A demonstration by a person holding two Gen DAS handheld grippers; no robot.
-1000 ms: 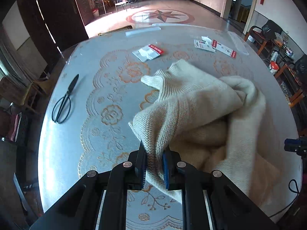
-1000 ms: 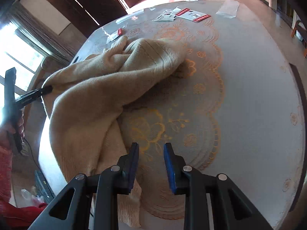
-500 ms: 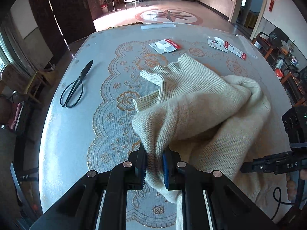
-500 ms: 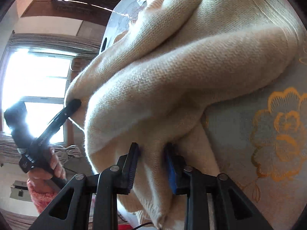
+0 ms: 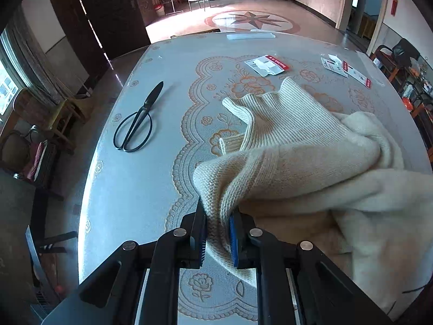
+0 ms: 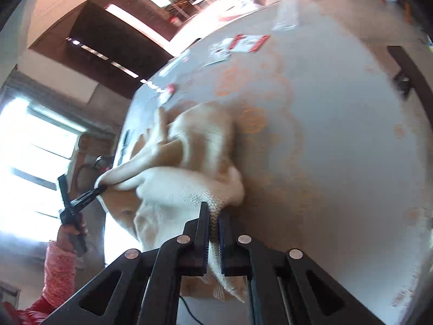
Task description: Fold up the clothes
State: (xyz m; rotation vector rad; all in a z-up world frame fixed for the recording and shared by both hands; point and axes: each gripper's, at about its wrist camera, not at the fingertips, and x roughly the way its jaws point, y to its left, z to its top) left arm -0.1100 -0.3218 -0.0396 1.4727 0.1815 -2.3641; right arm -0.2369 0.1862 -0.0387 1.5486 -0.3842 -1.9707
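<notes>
I have both grippers, left gripper [image 5: 218, 218] and right gripper [image 6: 213, 216], pinching the bunched sweater [image 5: 292, 146]; scissors [image 5: 135, 127] at nine o'clock; no neat fold shows.

Left gripper [image 5: 218, 218] clamped on knit fabric, near edge; right gripper [image 6: 213, 218] clamped too, tilted, image blurred.

The cream knitted sweater [image 5: 311, 162] is cut off at the lower right edge; the right wrist view is smeared by motion blur, leaving the red-and-white packets [image 6: 240, 44] unreadable.
</notes>
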